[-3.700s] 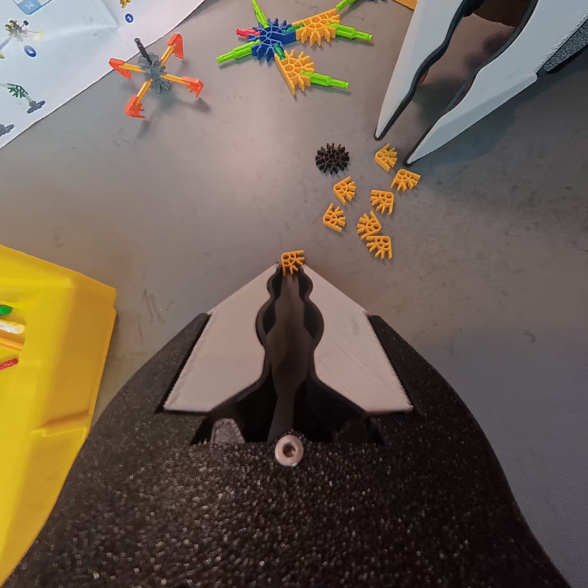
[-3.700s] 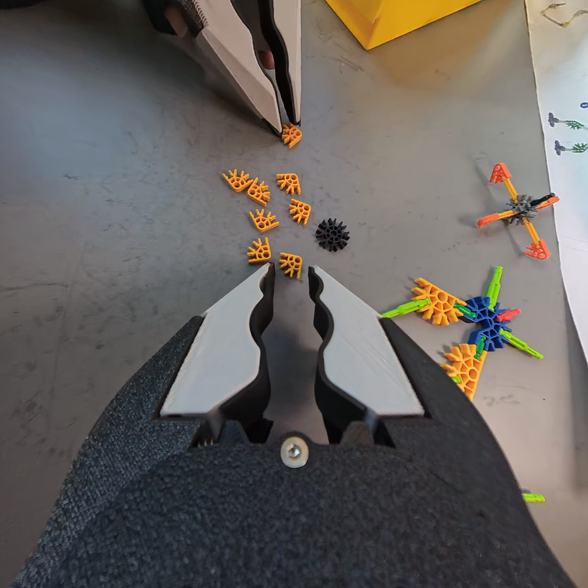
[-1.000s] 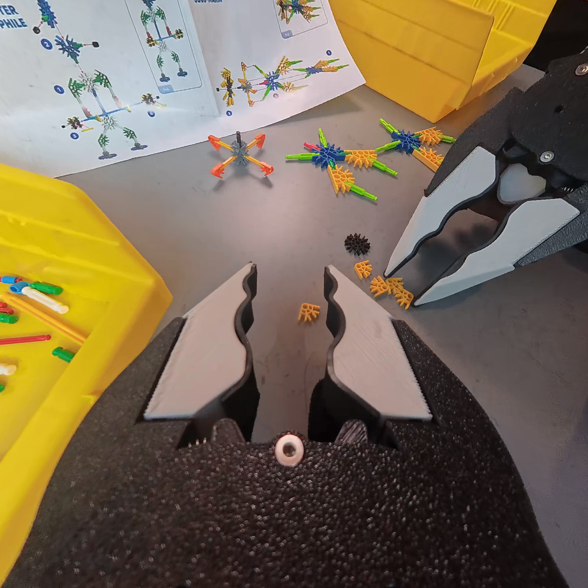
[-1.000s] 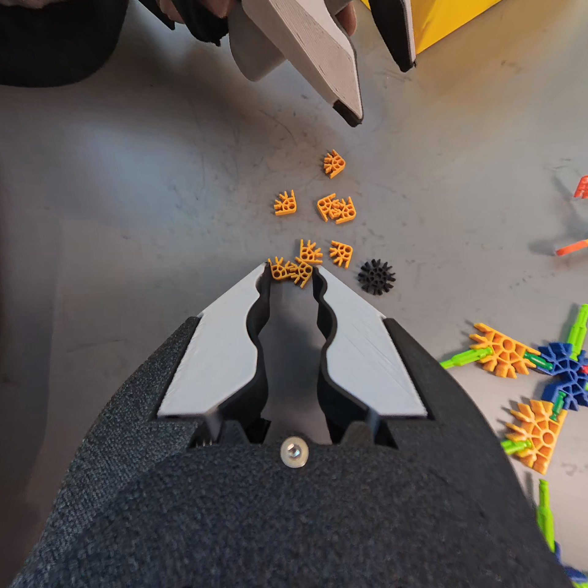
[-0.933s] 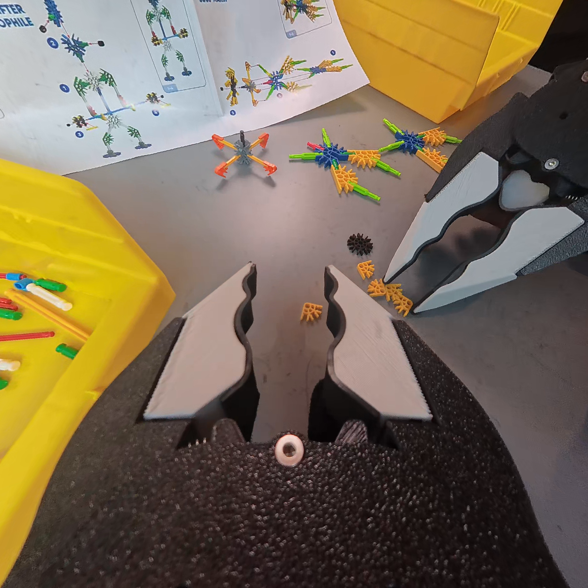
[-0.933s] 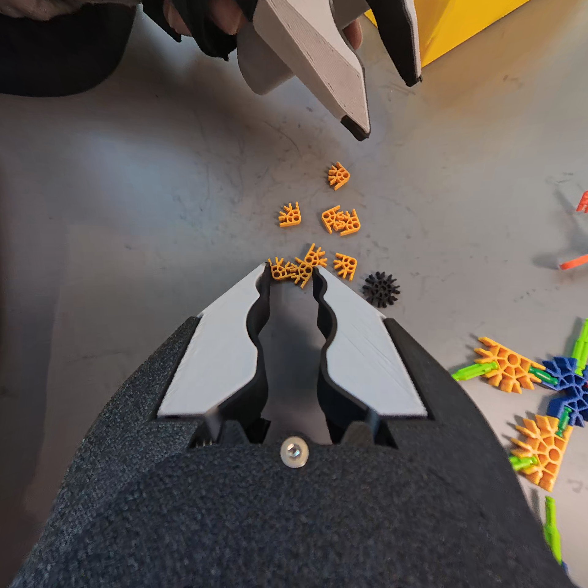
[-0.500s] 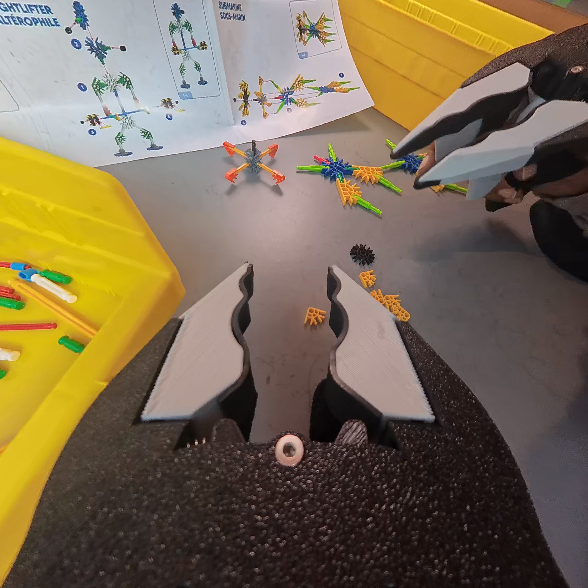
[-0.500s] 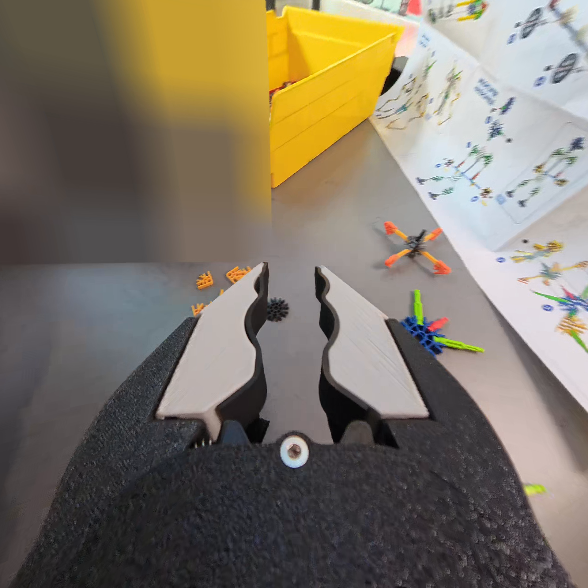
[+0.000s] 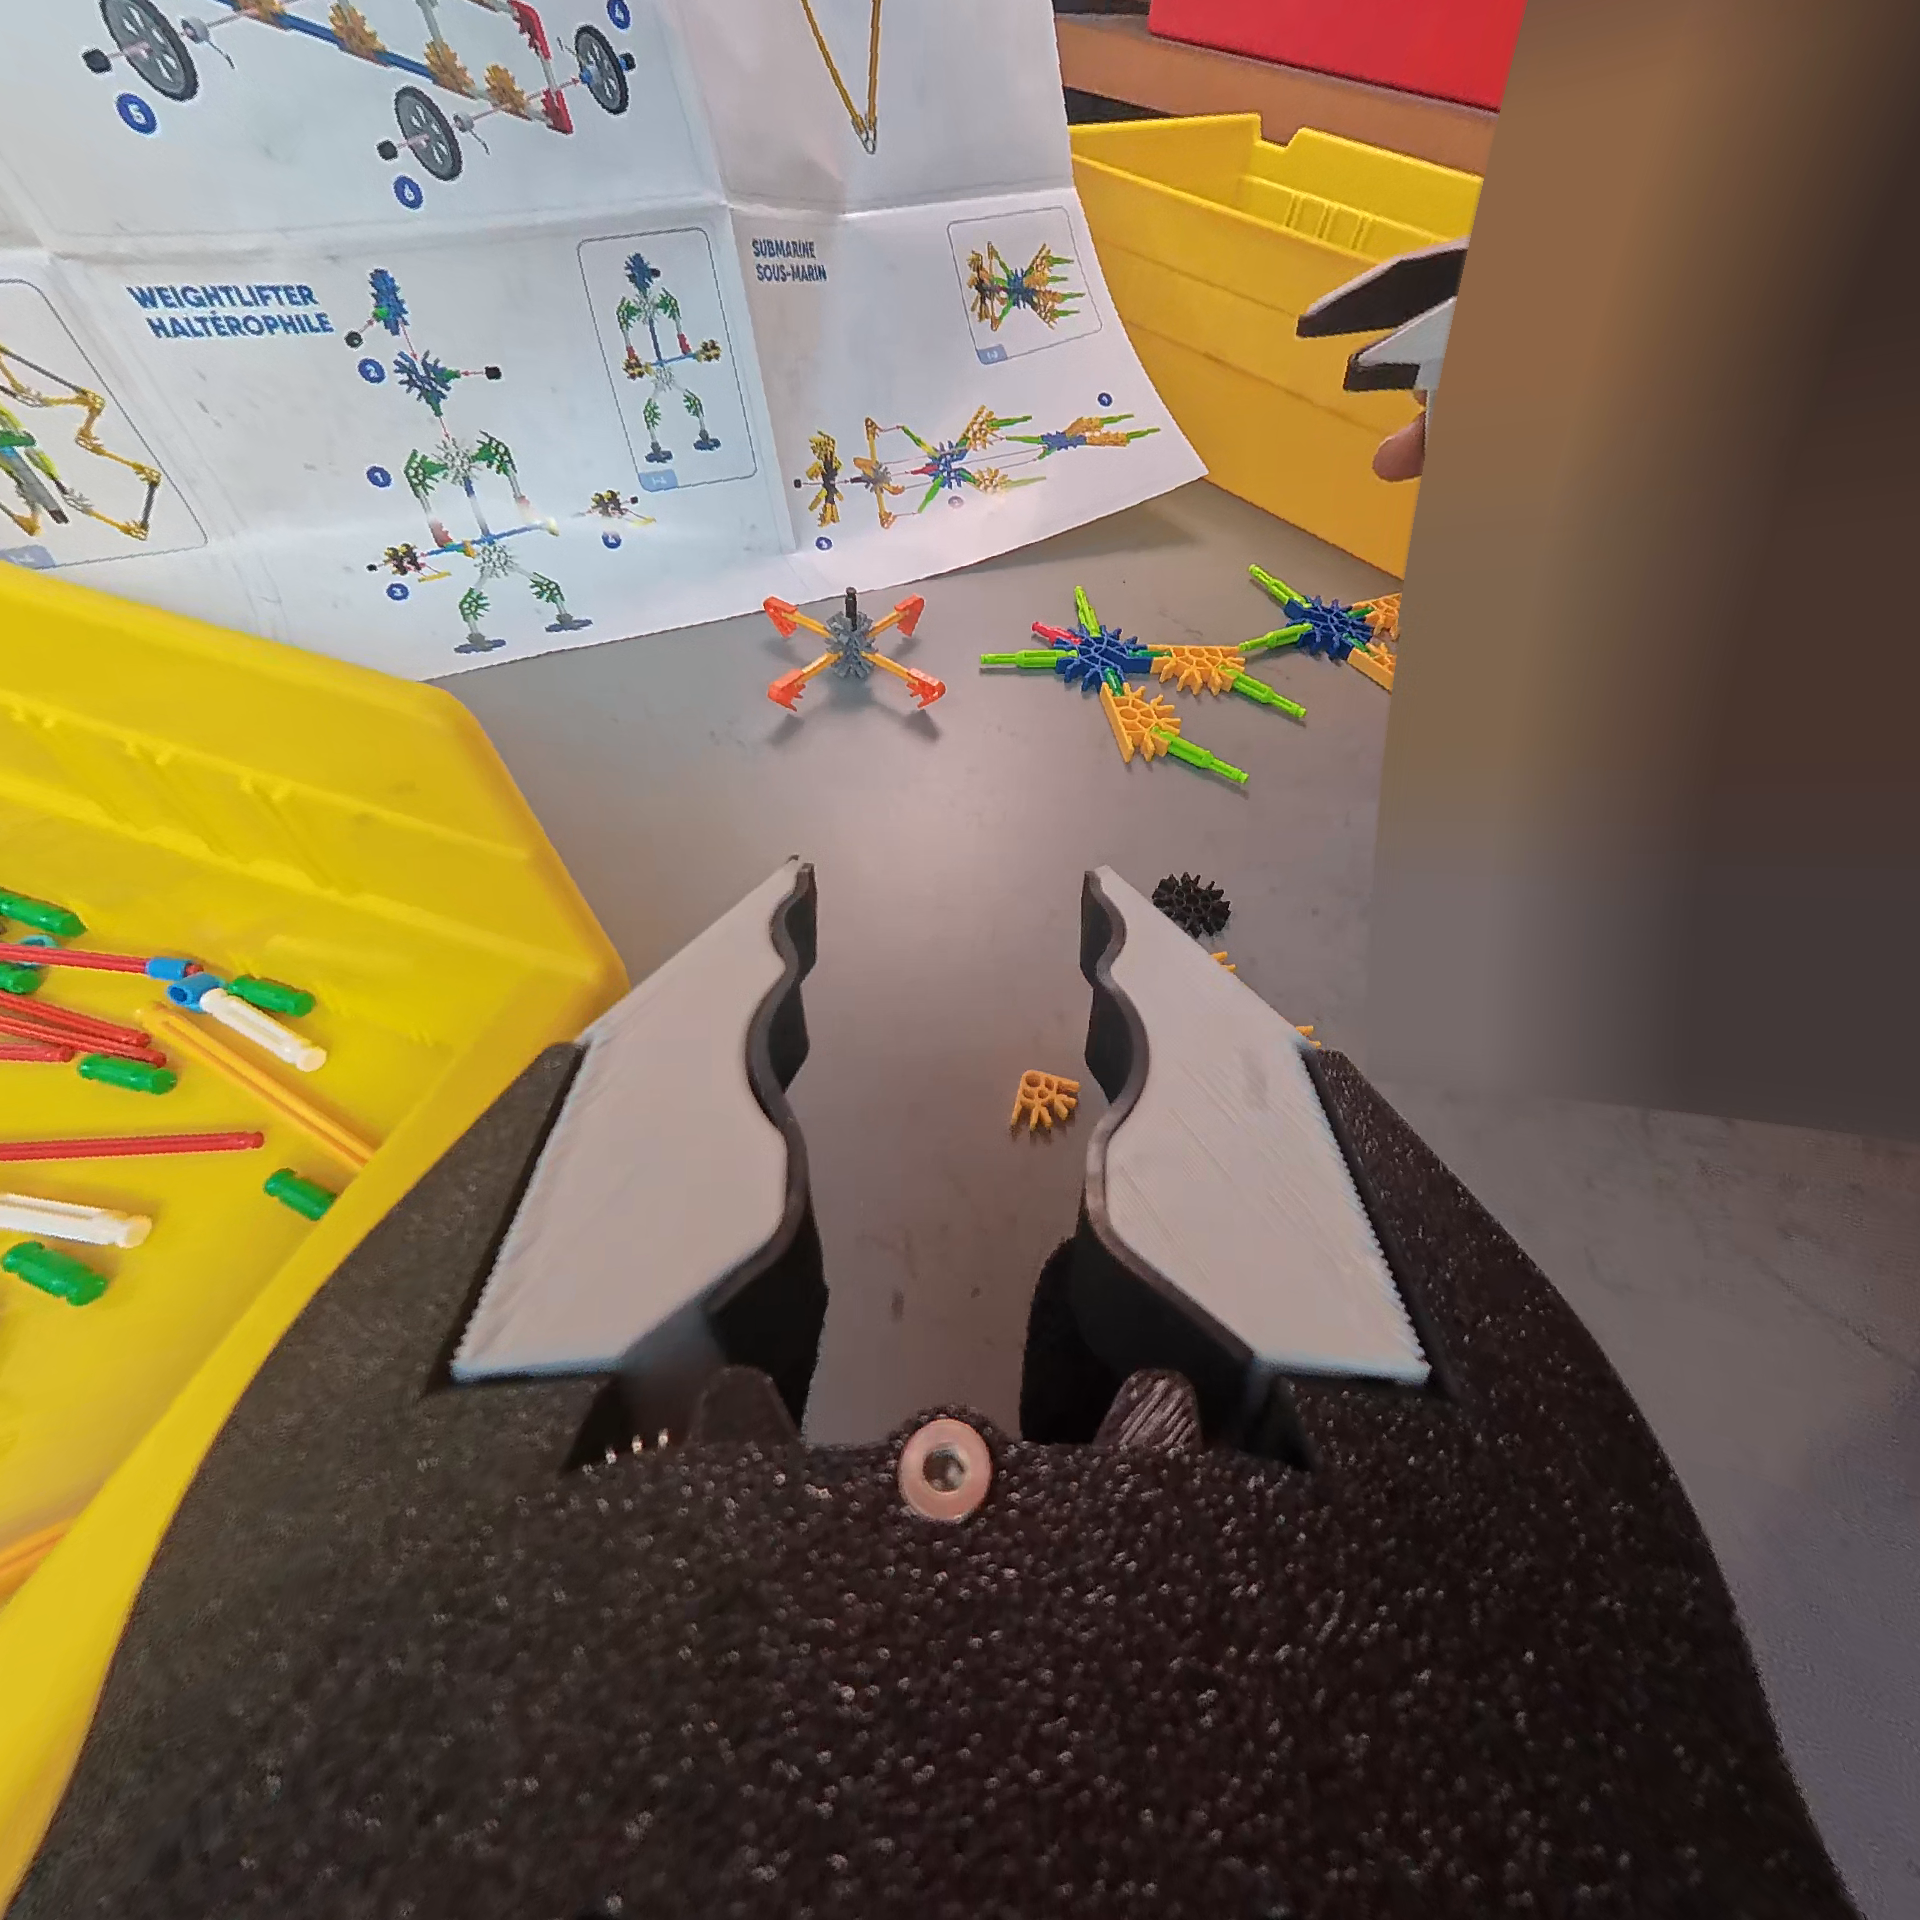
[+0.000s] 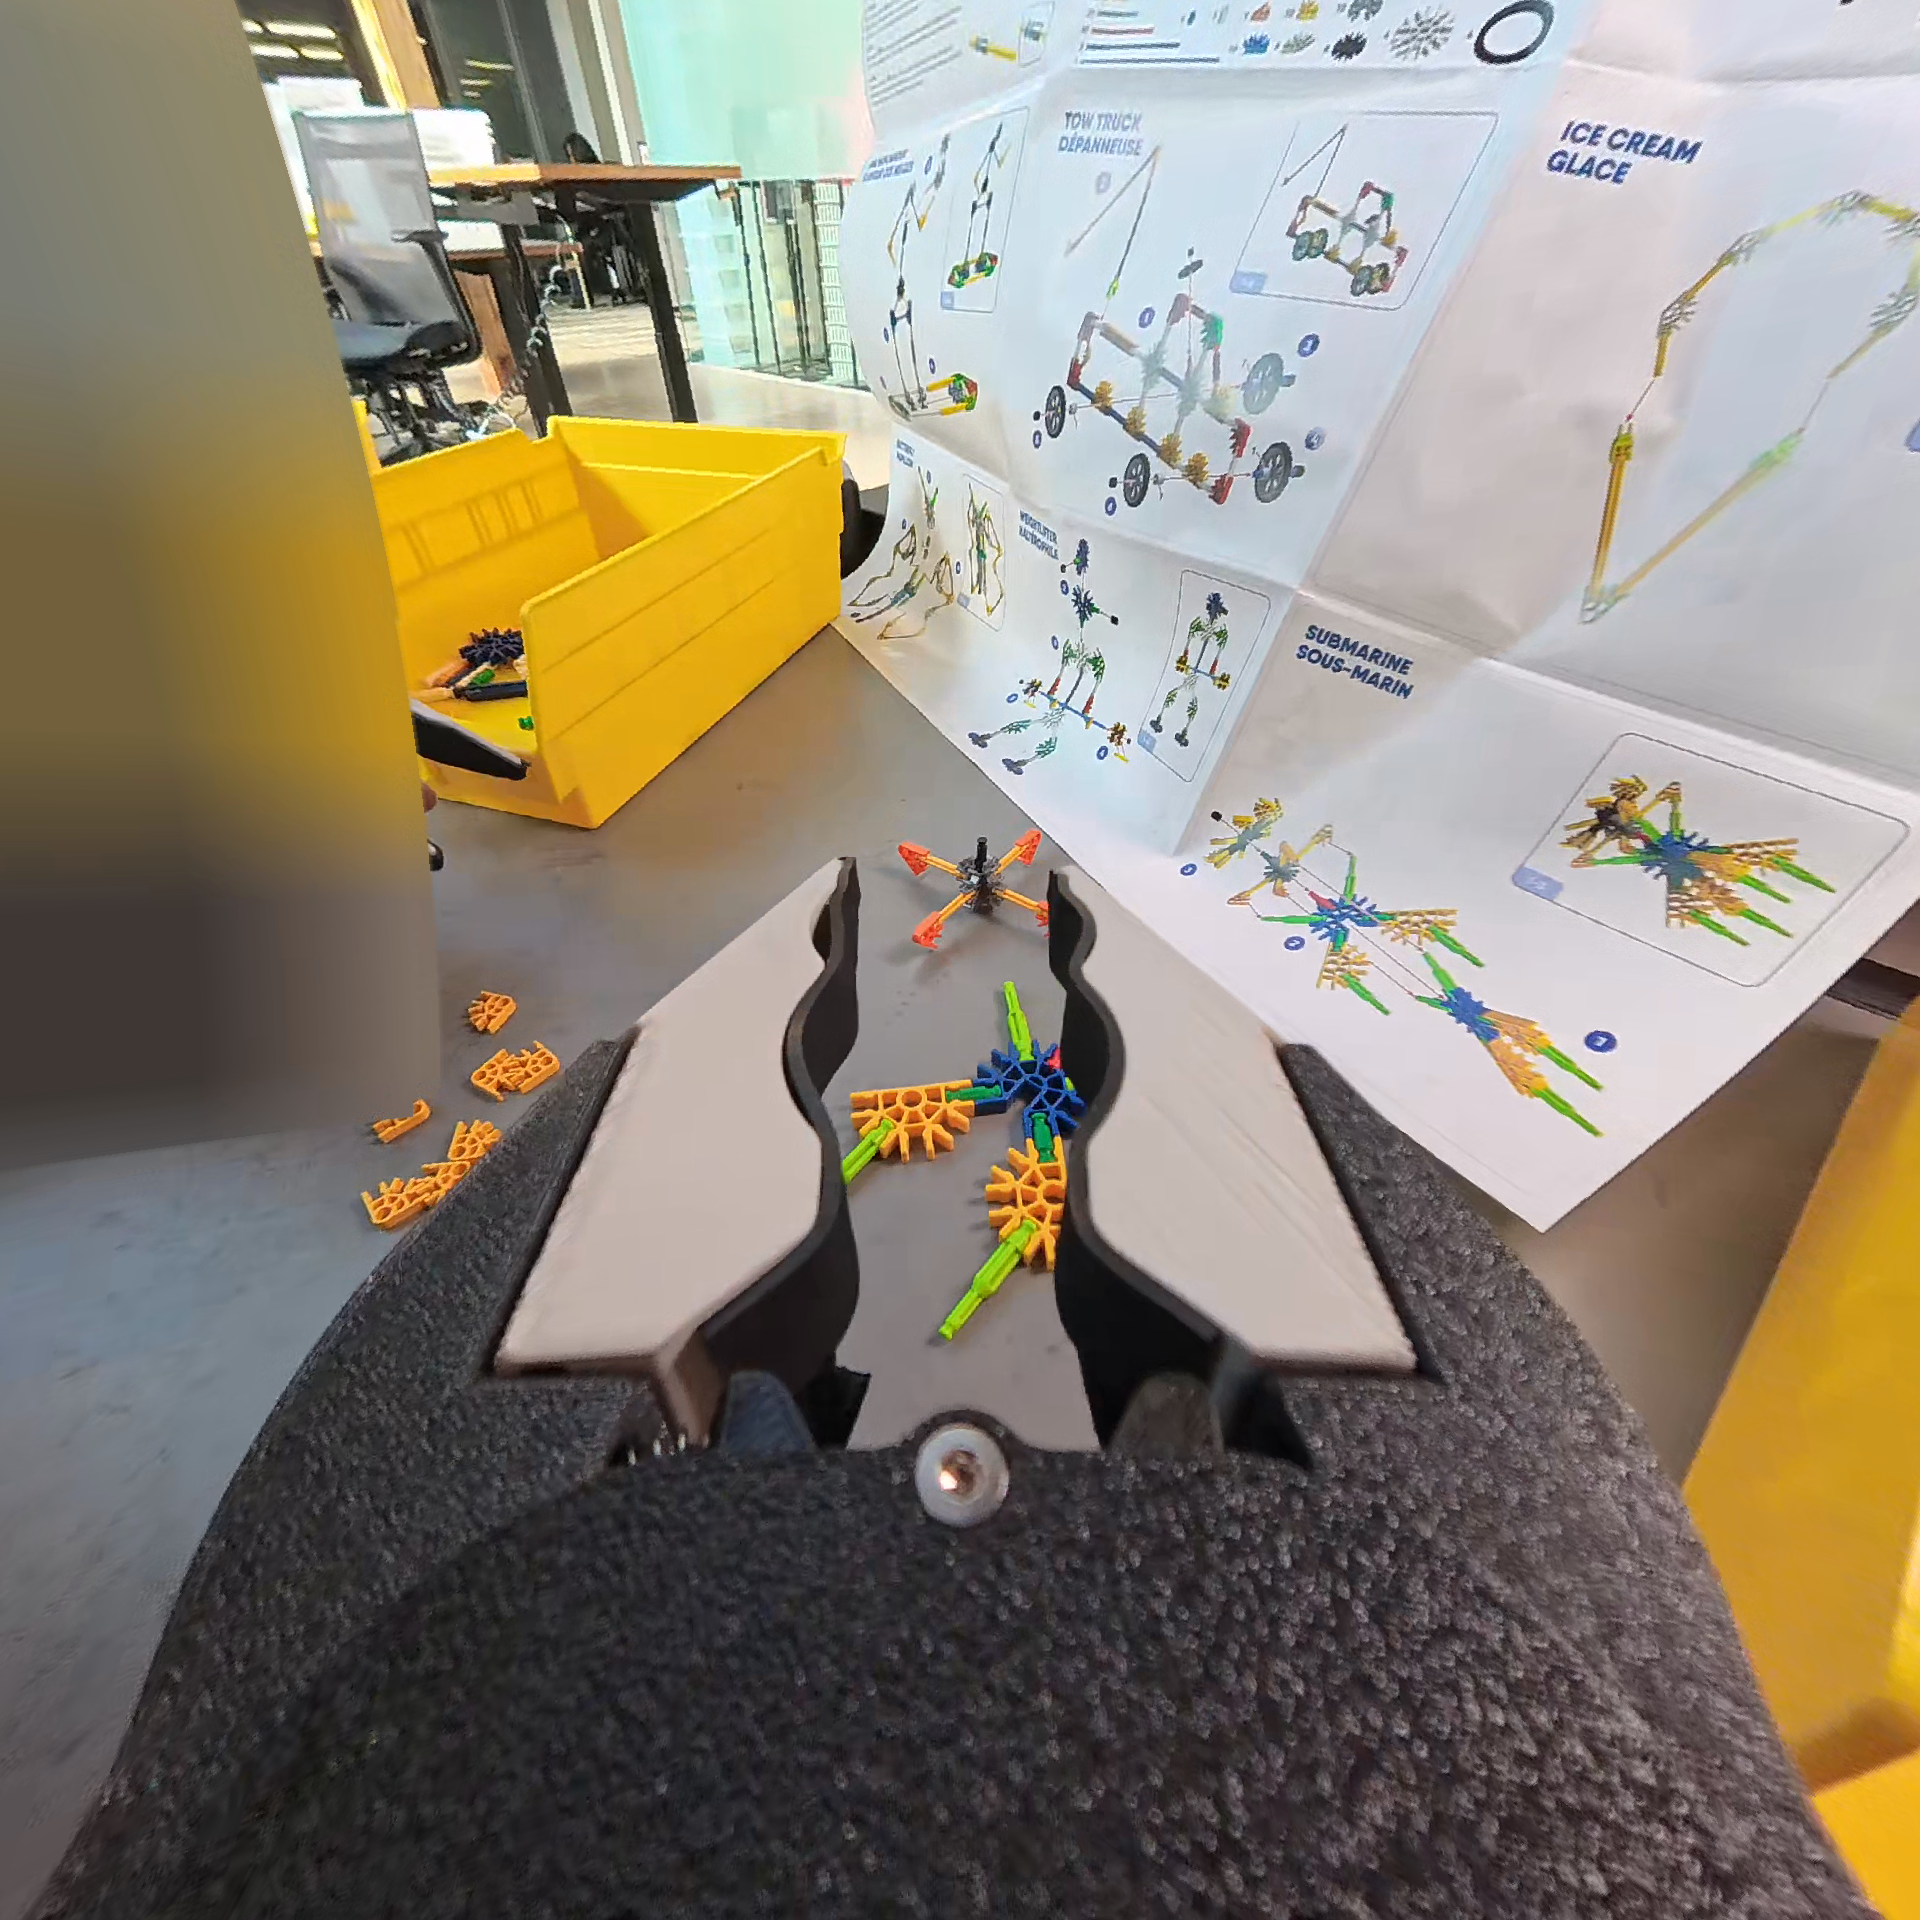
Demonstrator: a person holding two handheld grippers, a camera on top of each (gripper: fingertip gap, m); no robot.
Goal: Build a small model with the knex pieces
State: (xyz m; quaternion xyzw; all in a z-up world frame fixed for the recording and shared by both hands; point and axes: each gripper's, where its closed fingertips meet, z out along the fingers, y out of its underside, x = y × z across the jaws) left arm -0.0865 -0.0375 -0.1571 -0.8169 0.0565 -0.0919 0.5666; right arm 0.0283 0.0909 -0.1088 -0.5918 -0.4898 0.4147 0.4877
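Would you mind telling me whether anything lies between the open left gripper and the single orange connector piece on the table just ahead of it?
Nothing visible does. The left gripper is open, and the orange connector piece lies on bare grey table between its fingers, close to the right-hand finger. The black gear sits beyond that fingertip, off to the side.

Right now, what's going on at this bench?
A person holds two grippers over a grey table strewn with toy construction pieces. The left gripper is open and empty above a lone orange connector, beside a yellow bin of rods. The right gripper is also open and empty, above a blue, orange and green assembly. An orange-armed spinner piece lies in front of the folded instruction sheet. More loose orange connectors lie to the right gripper's left.
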